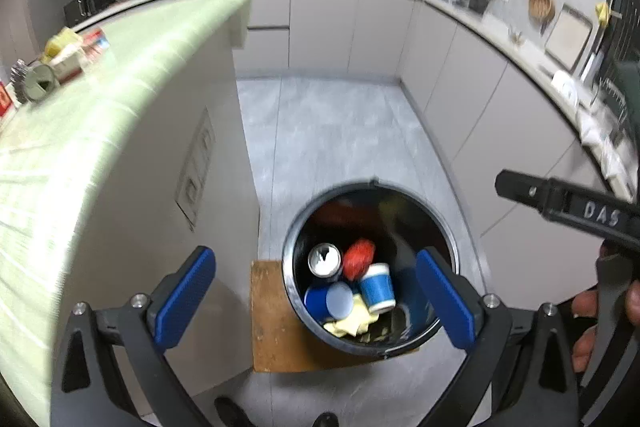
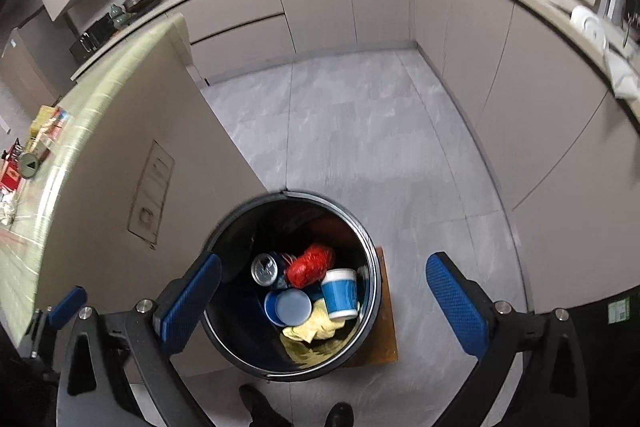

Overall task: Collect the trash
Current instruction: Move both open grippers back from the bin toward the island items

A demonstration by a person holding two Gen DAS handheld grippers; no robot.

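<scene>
Trash sits inside the black bin [image 2: 372,267] on the floor beside the counter [image 1: 100,131]: a can [image 2: 265,269] standing open end up, a red wad [image 2: 310,265], a blue paper cup [image 2: 339,293] lying with its rim toward the camera, a blue lid [image 2: 292,307] and yellow wrapper [image 2: 316,325]. Left gripper [image 1: 316,301] and right gripper [image 2: 324,305] are both spread wide, empty, above the bin.

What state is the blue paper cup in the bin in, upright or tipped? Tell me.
Tipped. The blue paper cup lies on its side atop the yellow wrapper inside the bin.
</scene>
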